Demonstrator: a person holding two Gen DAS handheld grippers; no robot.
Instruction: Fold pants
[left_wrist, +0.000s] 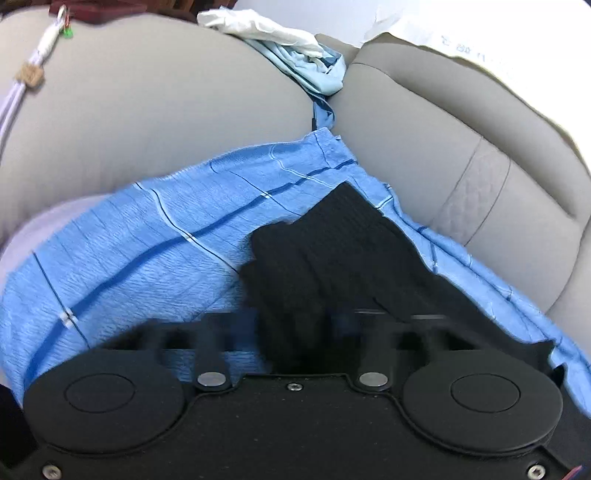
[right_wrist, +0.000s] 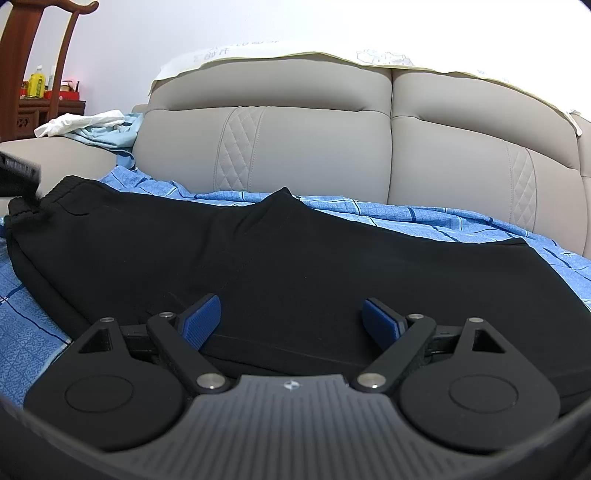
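Black pants (right_wrist: 295, 258) lie spread on a blue checked sheet (right_wrist: 424, 218) over the sofa seat, waistband to the left. My right gripper (right_wrist: 291, 317) is open, its blue pads (right_wrist: 201, 321) just above the near edge of the pants, holding nothing. My left gripper (left_wrist: 295, 332) is blurred; its fingers are closed around the bunched black waistband (left_wrist: 314, 258) of the pants, lifted off the sheet (left_wrist: 147, 240). The left gripper also shows in the right wrist view (right_wrist: 18, 177) at the far left, at the waistband.
The grey sofa backrest (right_wrist: 314, 147) rises behind the sheet. A light blue and white pile of clothes (right_wrist: 96, 127) lies on the left armrest, also in the left wrist view (left_wrist: 280, 44). A wooden chair and shelf (right_wrist: 48, 74) stand at far left.
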